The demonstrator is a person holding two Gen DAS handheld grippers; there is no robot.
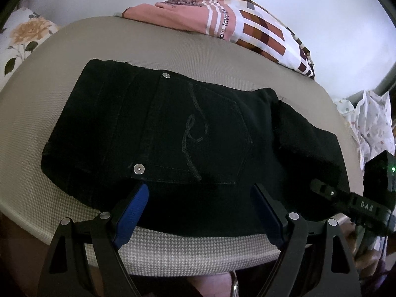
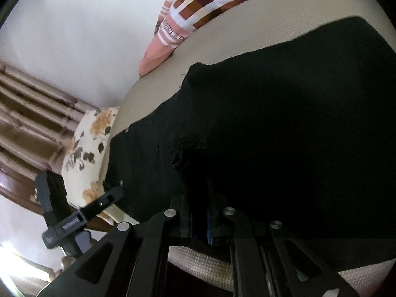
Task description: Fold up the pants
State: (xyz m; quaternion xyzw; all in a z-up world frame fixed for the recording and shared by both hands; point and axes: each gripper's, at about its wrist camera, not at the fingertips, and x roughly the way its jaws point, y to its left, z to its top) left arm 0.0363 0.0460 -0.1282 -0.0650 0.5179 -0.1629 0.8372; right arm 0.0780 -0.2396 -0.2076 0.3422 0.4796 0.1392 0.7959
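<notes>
Black pants (image 1: 178, 133) lie folded on a beige padded surface (image 1: 61, 94), back pocket with stitched swirl and rivets facing up. My left gripper (image 1: 198, 198) is open, its blue-padded fingers (image 1: 135, 208) spread over the near edge of the pants, holding nothing. The right gripper shows at the right edge of this view (image 1: 329, 193), at the pants' right end. In the right wrist view the pants (image 2: 272, 123) fill the frame, and my right gripper (image 2: 200, 198) has its fingers close together, pinching the pants' edge.
A pile of pink and checked cloth (image 1: 235, 24) lies at the far edge of the surface. A floral pillow (image 1: 22, 39) is at the far left. Patterned white fabric (image 1: 371, 123) hangs at the right. A white wall stands behind.
</notes>
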